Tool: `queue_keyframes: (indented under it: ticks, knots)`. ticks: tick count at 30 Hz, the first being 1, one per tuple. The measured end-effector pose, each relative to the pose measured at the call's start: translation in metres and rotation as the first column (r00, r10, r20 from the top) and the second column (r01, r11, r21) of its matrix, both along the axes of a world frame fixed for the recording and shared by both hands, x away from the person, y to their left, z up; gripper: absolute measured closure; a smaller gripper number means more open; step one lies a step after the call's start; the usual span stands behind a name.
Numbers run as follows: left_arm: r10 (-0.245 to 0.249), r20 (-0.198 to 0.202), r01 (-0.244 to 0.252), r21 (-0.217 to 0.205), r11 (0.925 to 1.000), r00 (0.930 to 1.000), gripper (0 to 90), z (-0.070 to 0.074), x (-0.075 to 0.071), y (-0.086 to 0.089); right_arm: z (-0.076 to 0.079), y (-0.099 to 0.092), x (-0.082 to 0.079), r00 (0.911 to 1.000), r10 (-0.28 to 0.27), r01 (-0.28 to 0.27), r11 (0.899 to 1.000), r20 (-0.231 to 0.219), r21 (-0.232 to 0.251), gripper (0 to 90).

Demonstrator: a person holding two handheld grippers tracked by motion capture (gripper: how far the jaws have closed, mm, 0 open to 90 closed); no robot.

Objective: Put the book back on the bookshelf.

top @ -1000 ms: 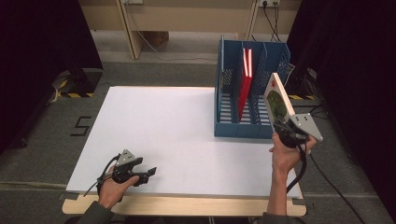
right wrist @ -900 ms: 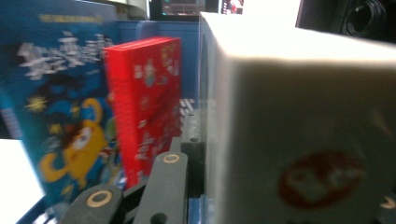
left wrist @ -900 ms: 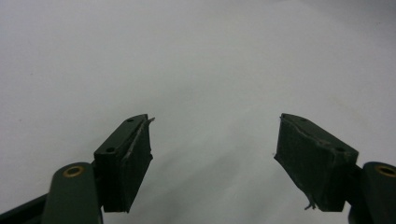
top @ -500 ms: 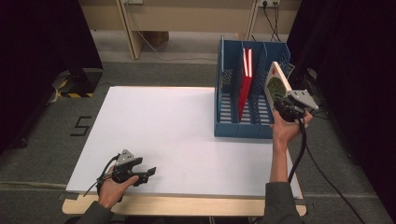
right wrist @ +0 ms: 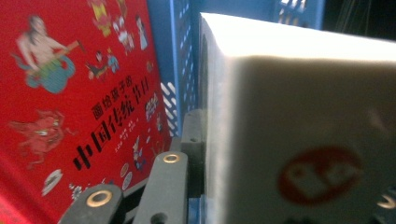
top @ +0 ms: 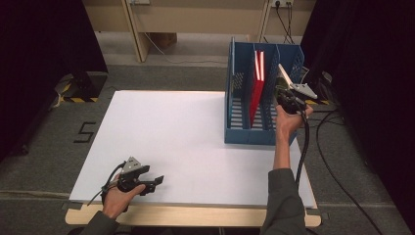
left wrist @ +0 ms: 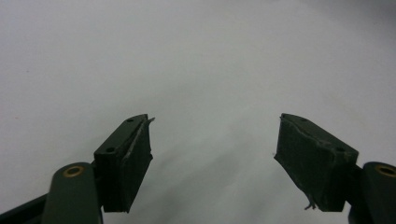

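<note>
Near the surface's (top: 195, 147) front left corner, the left gripper (top: 155, 181) is resting with its jaws apart and nothing between them. Toward the far right corner, the right gripper (top: 283, 93) is holding a pale book (right wrist: 299, 130), jaws clamped on it, over the blue rack's (top: 244, 132) rightmost slot, beside the red book (top: 255, 90). Lowering it upright, parallel to the dividers, should be keeping its corner from catching the mesh wall.

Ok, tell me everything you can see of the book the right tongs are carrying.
The book is thin, with a pale cover and white page edges; a red round logo marks its cover. It is held upright, tilted, clamped in the right tongs at its lower edge, over the right end of the blue rack, beside the red book.
</note>
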State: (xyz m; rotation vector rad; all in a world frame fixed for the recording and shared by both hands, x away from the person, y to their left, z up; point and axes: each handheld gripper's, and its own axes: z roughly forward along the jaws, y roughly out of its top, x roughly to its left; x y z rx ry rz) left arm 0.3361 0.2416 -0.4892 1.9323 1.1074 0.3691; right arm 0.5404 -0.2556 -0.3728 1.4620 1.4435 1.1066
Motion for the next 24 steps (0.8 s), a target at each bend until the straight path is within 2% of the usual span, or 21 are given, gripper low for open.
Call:
queue_keyframes:
  ticks: [7,10,14,24]
  knots:
    - [0.003,0.0,-0.003,-0.002,1.0,1.0,25.7,0.0,0.0,0.0,-0.007,0.004,0.017,0.9991,-0.006,0.005,1.0,-0.043,-0.012,76.0]
    - [0.003,0.001,-0.003,-0.003,1.0,1.0,25.7,0.0,-0.001,0.0,-0.009,0.005,0.022,0.9982,-0.011,0.011,1.0,-0.058,-0.002,76.0]
    - [0.001,0.0,-0.001,-0.007,1.0,1.0,25.8,0.0,-0.001,0.0,-0.012,0.008,0.026,0.9959,-0.005,0.002,0.999,-0.09,-0.032,75.9]
    - [-0.001,-0.002,0.001,-0.013,0.9999,1.0,25.8,0.0,-0.002,0.0,-0.016,0.007,0.033,0.989,-0.012,0.011,1.0,-0.147,-0.005,75.7]
